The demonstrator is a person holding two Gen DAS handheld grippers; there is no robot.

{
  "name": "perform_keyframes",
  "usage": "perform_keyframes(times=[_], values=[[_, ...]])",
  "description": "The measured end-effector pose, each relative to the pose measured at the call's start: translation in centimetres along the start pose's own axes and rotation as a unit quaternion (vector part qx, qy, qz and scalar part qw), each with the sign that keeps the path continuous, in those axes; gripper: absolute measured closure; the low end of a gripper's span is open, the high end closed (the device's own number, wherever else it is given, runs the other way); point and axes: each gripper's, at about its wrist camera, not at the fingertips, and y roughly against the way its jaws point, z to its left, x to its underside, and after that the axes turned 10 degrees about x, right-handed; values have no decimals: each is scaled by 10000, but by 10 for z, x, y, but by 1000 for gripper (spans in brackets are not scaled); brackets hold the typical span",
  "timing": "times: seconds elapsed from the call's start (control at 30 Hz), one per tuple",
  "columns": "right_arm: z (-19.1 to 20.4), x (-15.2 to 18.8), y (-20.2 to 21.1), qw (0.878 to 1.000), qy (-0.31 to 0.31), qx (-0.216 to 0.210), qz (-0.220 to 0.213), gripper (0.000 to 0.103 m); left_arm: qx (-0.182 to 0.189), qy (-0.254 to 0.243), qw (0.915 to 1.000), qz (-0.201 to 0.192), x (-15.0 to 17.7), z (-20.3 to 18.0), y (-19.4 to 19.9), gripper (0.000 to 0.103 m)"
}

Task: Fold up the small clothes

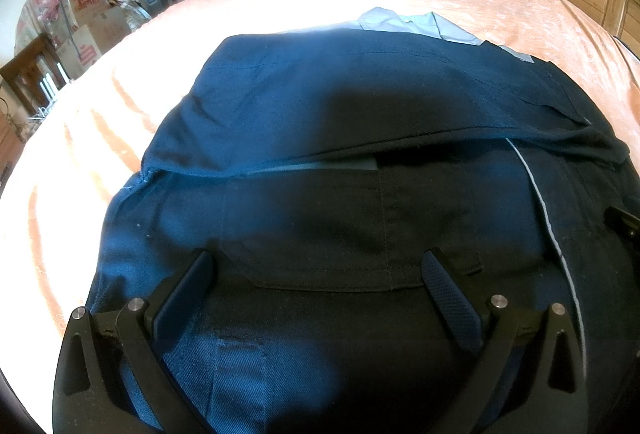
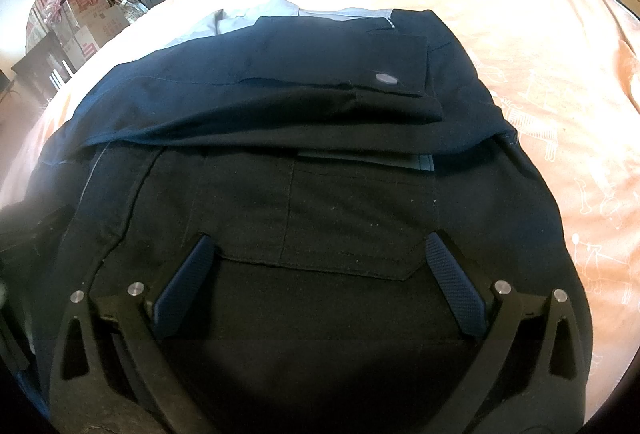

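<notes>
Orange bedding covers the bed [image 1: 460,2], and on it lies the dark blue garment [image 1: 360,94], spread over most of the middle of the bed and already doubled once: its far part is turned back toward the camera and ends in a thick folded edge [image 1: 360,158] that runs across the whole width. Under that edge a patch pocket [image 2: 344,218] shows on the lower layer, and on the upper layer, toward the right side of the garment, sits a small grey button [image 2: 386,79]. At the far side of the garment a light grey collar [image 1: 416,24] comes out from below. The left gripper [image 1: 320,274] is over the near part of the garment on its left half, with its fingers [image 1: 188,290] wide apart and nothing between them; the right gripper [image 2: 320,254] is over the right half, its fingers [image 2: 454,282] also wide apart and empty. I judge that the next fold starts from the near hem. To do it well, both grippers should take that hem at matching points, catch all layers, lift together and lay it level with the folded edge. The cloth looks heavy, so an uneven lift may pull the first fold open. Beyond the bed, cardboard boxes [image 1: 86,30] stand by a door.
</notes>
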Motion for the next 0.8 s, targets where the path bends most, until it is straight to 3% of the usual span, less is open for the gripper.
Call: perform_keyframes(times=[0.8], values=[[0,0,0,10000,-8,-13,-2,0,-4,-5,10000,-3,0,1,0,0]])
